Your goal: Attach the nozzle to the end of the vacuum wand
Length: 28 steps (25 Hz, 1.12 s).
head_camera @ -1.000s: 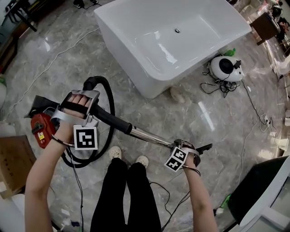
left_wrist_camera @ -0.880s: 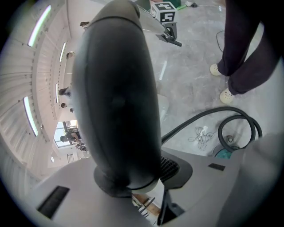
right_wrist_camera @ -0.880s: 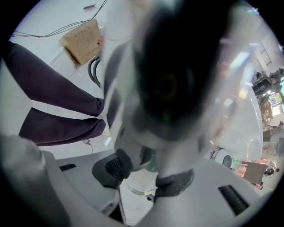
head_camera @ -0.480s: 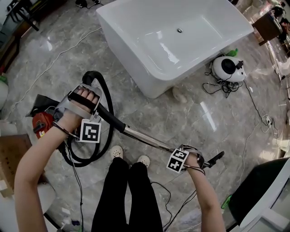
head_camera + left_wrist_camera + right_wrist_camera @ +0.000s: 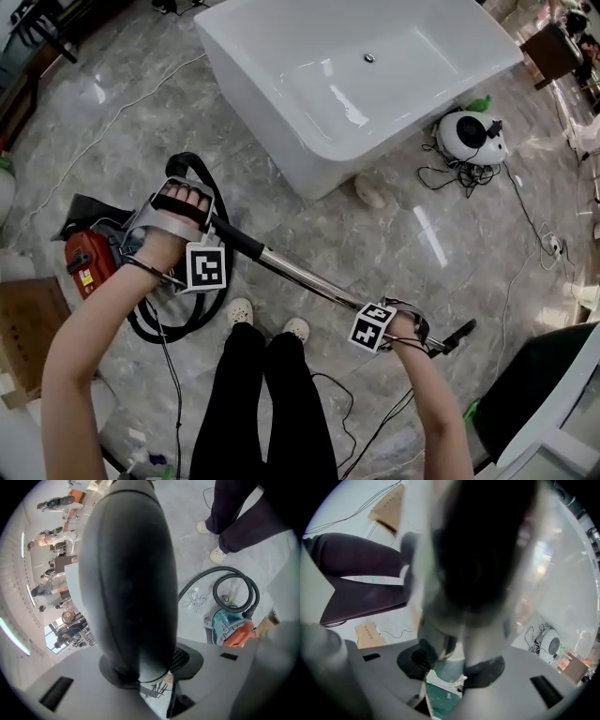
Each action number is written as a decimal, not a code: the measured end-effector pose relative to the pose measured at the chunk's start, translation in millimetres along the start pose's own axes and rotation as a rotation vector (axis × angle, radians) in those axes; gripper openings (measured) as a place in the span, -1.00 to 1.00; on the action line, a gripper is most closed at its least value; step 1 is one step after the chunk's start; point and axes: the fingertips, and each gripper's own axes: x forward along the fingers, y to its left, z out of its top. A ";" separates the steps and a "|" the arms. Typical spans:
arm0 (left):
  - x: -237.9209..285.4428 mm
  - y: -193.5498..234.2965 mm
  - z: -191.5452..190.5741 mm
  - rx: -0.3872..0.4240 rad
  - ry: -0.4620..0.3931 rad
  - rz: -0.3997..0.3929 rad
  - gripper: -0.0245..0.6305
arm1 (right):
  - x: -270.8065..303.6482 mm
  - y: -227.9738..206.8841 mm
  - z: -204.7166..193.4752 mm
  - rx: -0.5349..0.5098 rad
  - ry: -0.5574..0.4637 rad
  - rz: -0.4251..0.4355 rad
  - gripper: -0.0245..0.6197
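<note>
The vacuum wand (image 5: 309, 281), a chrome tube with a black handle, slants across the head view. My left gripper (image 5: 204, 223) is shut on the black handle (image 5: 131, 573), which fills the left gripper view. My right gripper (image 5: 420, 337) is shut on the wand's far end, seen as a blurred tube (image 5: 478, 559) in the right gripper view. A short black nozzle (image 5: 457, 335) sticks out just past that gripper, in line with the wand. The gripper hides where the two meet. A black hose (image 5: 202, 309) loops back from the handle.
A white bathtub (image 5: 356, 84) stands ahead. A white round appliance (image 5: 469, 141) with tangled cables lies to its right. The red vacuum body (image 5: 89, 262) and a cardboard box (image 5: 28, 328) are at left. My legs and shoes (image 5: 267, 328) are below the wand. A dark block (image 5: 544, 394) sits lower right.
The wand's far end, the nozzle and the right gripper have slid right and lower in the head view. The left gripper has sunk a little and rolled with the handle.
</note>
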 end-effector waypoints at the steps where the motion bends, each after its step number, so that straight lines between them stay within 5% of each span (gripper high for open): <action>1: -0.6 2.2 -1.3 -0.007 0.004 0.003 -0.51 | -0.6 -0.8 0.8 0.002 -0.005 -0.001 -0.40; 14: -5.9 -15.3 -1.8 0.009 0.068 -0.077 -0.51 | -11.0 -11.6 10.8 -0.046 0.033 -0.002 -0.40; 28: -8.7 -10.4 20.1 -0.041 0.026 -0.009 -0.56 | -20.5 -23.3 22.3 -0.108 0.079 -0.026 -0.41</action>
